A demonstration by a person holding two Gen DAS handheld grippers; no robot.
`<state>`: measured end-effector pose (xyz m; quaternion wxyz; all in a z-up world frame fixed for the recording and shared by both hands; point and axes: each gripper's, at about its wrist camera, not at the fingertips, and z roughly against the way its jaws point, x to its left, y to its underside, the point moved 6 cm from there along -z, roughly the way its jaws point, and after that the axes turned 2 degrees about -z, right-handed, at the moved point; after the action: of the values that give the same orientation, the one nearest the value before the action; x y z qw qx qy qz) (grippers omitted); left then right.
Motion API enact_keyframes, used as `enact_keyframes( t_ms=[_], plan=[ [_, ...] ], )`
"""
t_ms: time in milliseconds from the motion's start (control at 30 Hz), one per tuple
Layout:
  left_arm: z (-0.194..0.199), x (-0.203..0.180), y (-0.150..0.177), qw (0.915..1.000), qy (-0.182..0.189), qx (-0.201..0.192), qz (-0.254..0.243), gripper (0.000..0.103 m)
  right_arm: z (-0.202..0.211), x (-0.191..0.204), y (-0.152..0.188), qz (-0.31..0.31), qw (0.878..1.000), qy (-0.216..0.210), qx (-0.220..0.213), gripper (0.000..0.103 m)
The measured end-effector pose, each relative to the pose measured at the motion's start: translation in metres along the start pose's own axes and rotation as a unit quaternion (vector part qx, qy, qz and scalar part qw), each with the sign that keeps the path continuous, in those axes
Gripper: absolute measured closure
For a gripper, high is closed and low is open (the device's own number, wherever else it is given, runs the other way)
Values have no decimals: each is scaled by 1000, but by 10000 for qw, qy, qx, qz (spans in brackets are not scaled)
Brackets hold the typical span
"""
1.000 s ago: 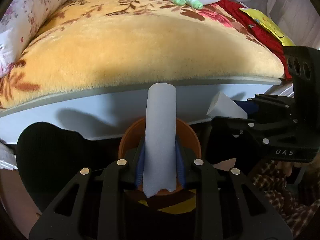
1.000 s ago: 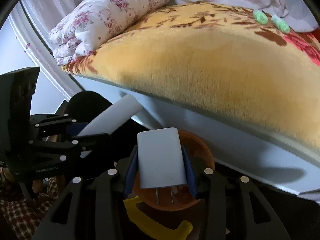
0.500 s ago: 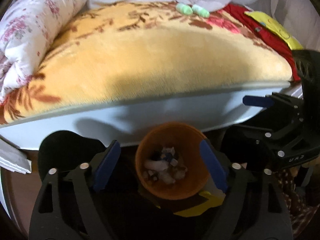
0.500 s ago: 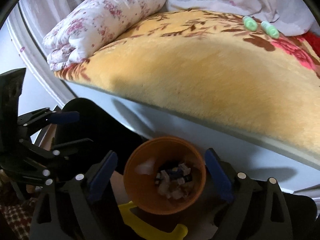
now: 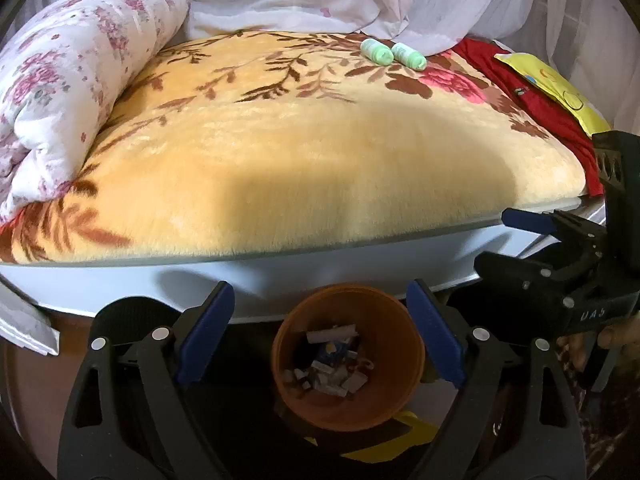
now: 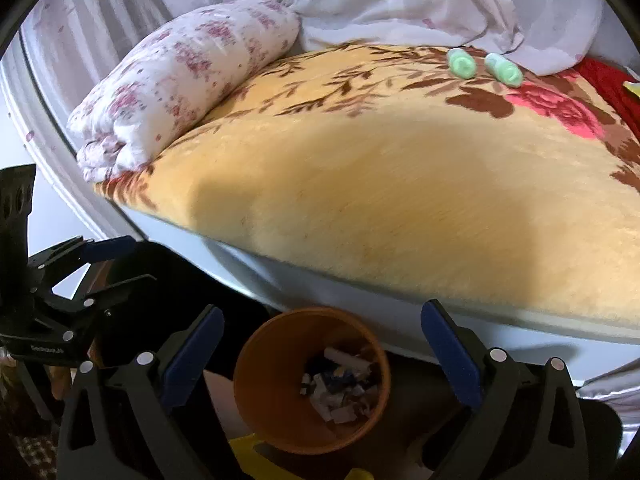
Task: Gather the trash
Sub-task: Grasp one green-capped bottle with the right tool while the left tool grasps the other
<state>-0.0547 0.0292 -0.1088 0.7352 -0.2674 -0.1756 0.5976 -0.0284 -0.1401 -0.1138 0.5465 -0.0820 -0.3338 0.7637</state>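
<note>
An orange bin (image 5: 394, 392) (image 6: 264, 392) stands on the floor against the bed's edge, with several white and blue scraps (image 5: 332, 364) (image 6: 340, 388) in its bottom. My left gripper (image 5: 320, 292) hangs open above it, its blue pads wide apart with nothing between them. My right gripper (image 6: 323, 310) is over the same bin; its jaws are opening and nothing is between them. Each gripper also shows from the side in the other's view: right gripper (image 5: 496, 240), left gripper (image 6: 136, 262). Two green rolls (image 5: 376, 51) (image 6: 461, 63) lie at the far side of the bed.
The bed carries a yellow floral blanket (image 5: 320, 160), a rolled flowered quilt (image 5: 72, 100) on the left, and a red cloth (image 5: 536, 100) with a yellow sheet (image 5: 560, 92) on the right. White curtains hang behind. A yellow object (image 6: 248, 452) lies beside the bin's base.
Both grippers opened and let go: the white roll from the left and the white charger from the right are gone from the jaws. Both grippers rose and tilted up, showing more of the bed.
</note>
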Motion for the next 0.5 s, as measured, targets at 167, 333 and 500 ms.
enact_keyframes(
  t_ms=[167,333,500],
  plan=[
    [-11,0,-10,10000,-14,28,20,17,6,-22,-26,-36,9993,245,-277,6],
    [-24,-3,-23,10000,23,68,24,17,14,-62,-80,-4,9945,773,-704,6],
    [-37,-9,-37,9999,73,97,-22,17,14,-113,-146,-77,9854,1328,-1066,6]
  ],
)
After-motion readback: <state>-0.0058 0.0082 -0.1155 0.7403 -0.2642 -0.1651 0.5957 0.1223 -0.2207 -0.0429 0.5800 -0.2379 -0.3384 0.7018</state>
